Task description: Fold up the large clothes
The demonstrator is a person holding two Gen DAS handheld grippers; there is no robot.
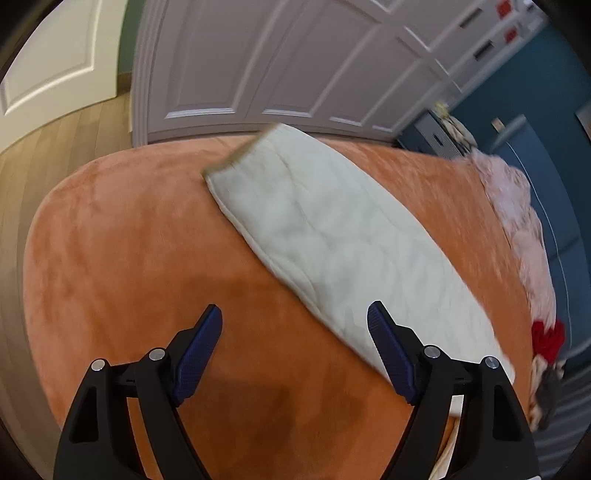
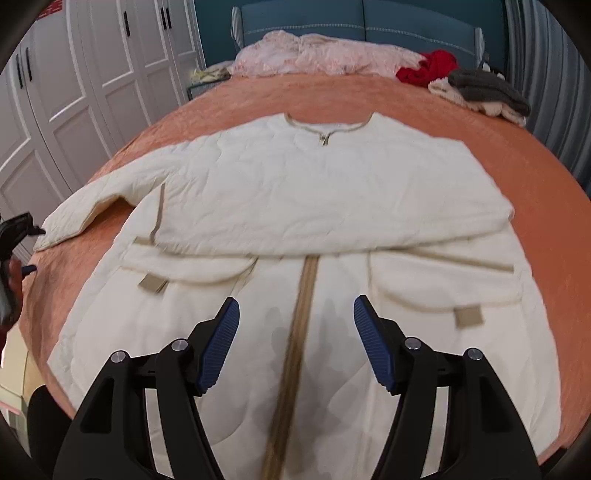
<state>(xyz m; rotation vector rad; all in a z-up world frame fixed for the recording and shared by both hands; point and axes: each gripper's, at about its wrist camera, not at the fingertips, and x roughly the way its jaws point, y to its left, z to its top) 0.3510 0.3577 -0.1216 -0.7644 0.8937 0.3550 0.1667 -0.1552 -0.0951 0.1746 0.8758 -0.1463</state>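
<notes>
A cream quilted jacket (image 2: 314, 184) lies front-up on the orange bedspread (image 2: 535, 166), its tan zipper (image 2: 303, 314) running down the middle. One sleeve (image 2: 388, 221) is folded across the chest. The other sleeve (image 2: 92, 206) stretches out to the left; in the left wrist view this sleeve (image 1: 332, 229) lies flat and diagonal. My left gripper (image 1: 294, 306) hovers open over the bedspread (image 1: 129, 240) at the sleeve's near edge, holding nothing. It also shows at the far left edge as the left gripper (image 2: 27, 245). My right gripper (image 2: 295, 301) is open above the zipper, empty.
Pink bedding (image 2: 314, 55), a red garment (image 2: 428, 68) and grey and cream knitwear (image 2: 487, 88) are piled by the blue headboard (image 2: 332, 18). White wardrobe doors (image 1: 277, 66) stand close beside the bed. Wooden floor (image 1: 55, 147) lies beyond the bed's rounded corner.
</notes>
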